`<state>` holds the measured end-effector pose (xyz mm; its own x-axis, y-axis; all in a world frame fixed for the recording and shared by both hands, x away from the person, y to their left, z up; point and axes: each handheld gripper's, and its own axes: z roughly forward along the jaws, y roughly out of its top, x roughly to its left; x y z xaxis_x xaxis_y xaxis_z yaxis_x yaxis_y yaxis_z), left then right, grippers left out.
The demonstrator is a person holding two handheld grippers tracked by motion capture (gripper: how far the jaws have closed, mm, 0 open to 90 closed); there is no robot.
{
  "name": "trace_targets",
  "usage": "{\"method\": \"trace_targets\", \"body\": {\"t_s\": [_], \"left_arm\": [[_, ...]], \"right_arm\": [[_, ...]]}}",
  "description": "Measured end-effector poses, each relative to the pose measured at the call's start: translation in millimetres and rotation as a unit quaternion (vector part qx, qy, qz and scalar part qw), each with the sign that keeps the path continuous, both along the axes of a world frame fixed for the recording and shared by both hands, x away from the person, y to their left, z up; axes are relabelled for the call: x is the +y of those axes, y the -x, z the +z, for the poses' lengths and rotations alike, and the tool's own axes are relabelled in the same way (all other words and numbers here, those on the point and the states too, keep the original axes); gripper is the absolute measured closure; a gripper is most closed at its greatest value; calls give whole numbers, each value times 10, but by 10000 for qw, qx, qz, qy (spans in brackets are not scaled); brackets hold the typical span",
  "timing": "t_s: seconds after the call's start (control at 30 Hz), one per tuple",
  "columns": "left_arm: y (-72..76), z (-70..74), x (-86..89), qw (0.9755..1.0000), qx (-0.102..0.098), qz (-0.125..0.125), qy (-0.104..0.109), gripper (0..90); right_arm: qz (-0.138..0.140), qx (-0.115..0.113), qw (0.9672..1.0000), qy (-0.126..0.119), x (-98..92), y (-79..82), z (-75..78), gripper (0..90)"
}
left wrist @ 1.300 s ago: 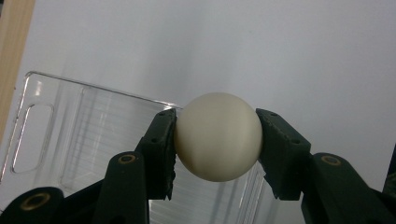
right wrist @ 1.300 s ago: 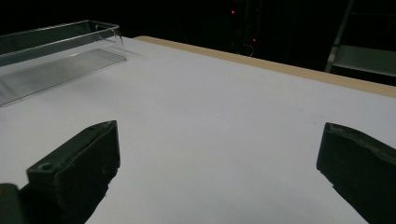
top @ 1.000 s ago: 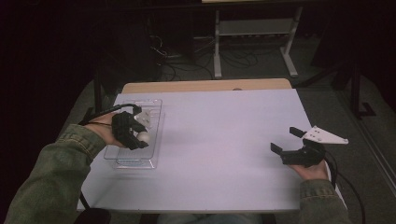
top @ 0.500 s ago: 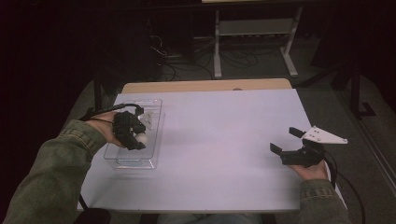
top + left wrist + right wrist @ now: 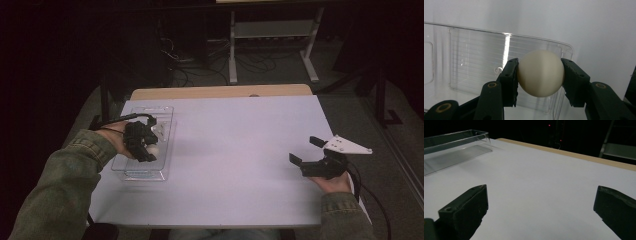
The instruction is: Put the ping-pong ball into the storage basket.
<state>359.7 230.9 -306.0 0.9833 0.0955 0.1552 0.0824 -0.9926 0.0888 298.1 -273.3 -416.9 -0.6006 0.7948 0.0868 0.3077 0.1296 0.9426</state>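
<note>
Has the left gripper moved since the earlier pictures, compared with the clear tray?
No clear move. In the high view the left gripper stays over the same middle part of the clear tray, shut on the white ball.

Both forearms wear olive-green sleeves (image 5: 60, 190) with ribbed cuffs, entering at the lower left and lower right of the high view. The left gripper (image 5: 540, 75) is black, with brass-coloured rivets at its jaw pivots. The right gripper (image 5: 306, 151) is black, topped by a grey three-cornered plate (image 5: 347, 145); a black cable (image 5: 372, 202) trails toward the lower right corner.
</note>
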Motion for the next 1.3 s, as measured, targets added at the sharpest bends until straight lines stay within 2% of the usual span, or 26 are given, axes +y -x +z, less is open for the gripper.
{"method": "trace_targets", "body": {"t_s": [0.3, 0.53, 0.93, 1.3], "left_arm": [[-21, -75, -4, 10000, -30, -16, 20, 510], [-58, -180, -6, 10000, 89, 16, 27, 510], [-123, -324, 29, 9998, 144, 120, 16, 510], [-161, -472, 12, 9996, 154, 122, -188, 509]], "right_arm": [[-31, -11, 10000, -5, -6, -1, 0, 0], [-48, -9, 10000, -17, -12, 2, 3, 0], [-48, -15, 10000, -10, -11, 1, 3, 0], [-46, -11, 10000, -8, -12, 1, 2, 0]]}}
